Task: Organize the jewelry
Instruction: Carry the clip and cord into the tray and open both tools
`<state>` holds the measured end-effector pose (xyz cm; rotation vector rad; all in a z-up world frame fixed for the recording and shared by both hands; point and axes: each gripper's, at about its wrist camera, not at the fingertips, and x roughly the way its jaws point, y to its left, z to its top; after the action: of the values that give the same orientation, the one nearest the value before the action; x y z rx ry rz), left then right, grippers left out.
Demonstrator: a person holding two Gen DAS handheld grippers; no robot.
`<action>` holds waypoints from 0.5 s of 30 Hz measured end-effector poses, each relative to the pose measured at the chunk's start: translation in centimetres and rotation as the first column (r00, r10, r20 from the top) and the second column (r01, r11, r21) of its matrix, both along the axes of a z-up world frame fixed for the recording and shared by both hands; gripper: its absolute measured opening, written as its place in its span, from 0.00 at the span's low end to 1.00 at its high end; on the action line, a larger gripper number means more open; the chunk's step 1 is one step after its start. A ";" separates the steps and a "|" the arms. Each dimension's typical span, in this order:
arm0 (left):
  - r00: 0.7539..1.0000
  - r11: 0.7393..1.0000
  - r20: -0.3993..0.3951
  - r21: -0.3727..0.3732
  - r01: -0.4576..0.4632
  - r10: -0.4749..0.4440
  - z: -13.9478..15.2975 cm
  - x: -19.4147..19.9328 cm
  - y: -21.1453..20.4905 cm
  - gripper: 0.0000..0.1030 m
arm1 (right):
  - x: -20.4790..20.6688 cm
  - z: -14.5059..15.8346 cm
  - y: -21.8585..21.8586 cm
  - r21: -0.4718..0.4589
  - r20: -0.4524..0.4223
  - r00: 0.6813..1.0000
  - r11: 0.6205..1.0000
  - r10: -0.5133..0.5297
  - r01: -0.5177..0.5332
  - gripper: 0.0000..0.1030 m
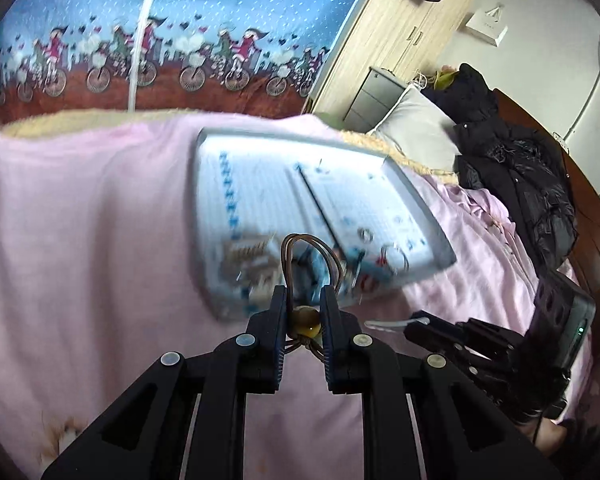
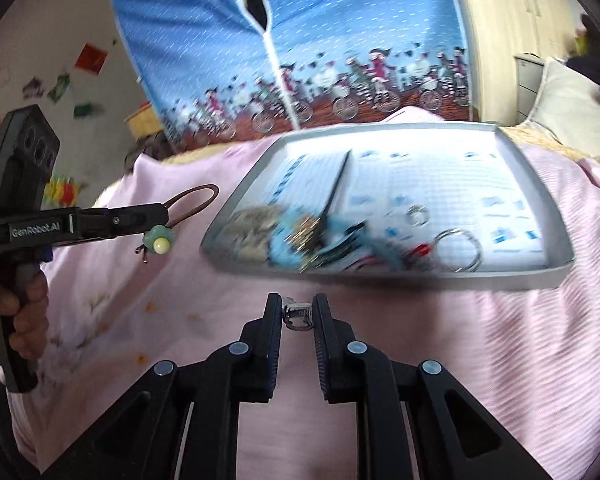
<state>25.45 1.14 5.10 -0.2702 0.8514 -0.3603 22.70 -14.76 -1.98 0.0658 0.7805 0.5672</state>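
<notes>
My left gripper (image 1: 304,300) is shut on a brown cord bracelet (image 1: 310,248); its amber-green bead (image 1: 305,322) sits between the fingers and the loop sticks out in front. From the right wrist view the left gripper (image 2: 162,218) hovers left of the tray, cord loop (image 2: 194,200) and bead (image 2: 160,242) showing. My right gripper (image 2: 297,304) is shut on a small silver clasp piece (image 2: 298,314), just in front of the grey tray (image 2: 380,274). The tray (image 1: 412,196) holds a blurred jewelry pile (image 2: 300,240) and silver rings (image 2: 458,250). The right gripper (image 1: 416,326) is low right.
Tray and grippers are over a pink blanket (image 2: 460,340) on a bed. Behind stands a blue fabric wardrobe (image 2: 340,40) printed with cyclists. A grey pillow (image 1: 416,124), a black jacket (image 1: 512,168) and wooden cupboards (image 1: 396,24) are to the right. A hand (image 2: 24,300) grips the left handle.
</notes>
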 end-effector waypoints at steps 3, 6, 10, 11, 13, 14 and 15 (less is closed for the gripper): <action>1.000 1.000 0.008 0.002 0.011 -0.011 -0.2 1.8 -1.4 0.12 | 0.6 0.4 -1.3 0.017 0.007 1.000 1.000 -0.017 0.017 0.14; 1.000 1.000 0.005 -0.004 0.024 -0.024 -0.5 3.4 -2.9 0.12 | 1.7 1.3 -2.8 0.050 0.019 0.999 0.998 -0.050 0.049 0.14; 0.999 0.999 -0.005 0.037 0.036 -0.036 -1.1 5.9 -5.8 0.12 | 3.9 2.2 -4.5 0.049 0.041 0.993 0.993 -0.112 0.110 0.14; 0.999 0.999 -0.014 0.041 0.036 -0.036 -1.4 6.5 -6.5 0.12 | 4.6 2.1 -4.9 0.044 0.033 0.990 0.990 -0.133 0.132 0.14; 0.999 0.998 -0.022 0.045 0.041 -0.040 -1.7 7.3 -7.9 0.12 | 5.6 1.8 -5.6 0.039 0.011 0.985 0.984 -0.174 0.173 0.14; 0.999 0.997 -0.023 0.054 0.047 -0.046 -1.9 7.6 -8.5 0.12 | 6.1 1.4 -6.0 0.041 -0.004 0.981 0.981 -0.192 0.192 0.14; 0.998 0.996 -0.027 0.070 0.055 -0.053 -2.1 7.9 -9.3 0.12 | 6.5 1.1 -6.4 0.041 -0.017 0.978 0.977 -0.207 0.207 0.14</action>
<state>33.39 -8.15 2.96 -0.1864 0.8952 -0.3768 29.22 -21.17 -0.88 0.1880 0.7637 0.3855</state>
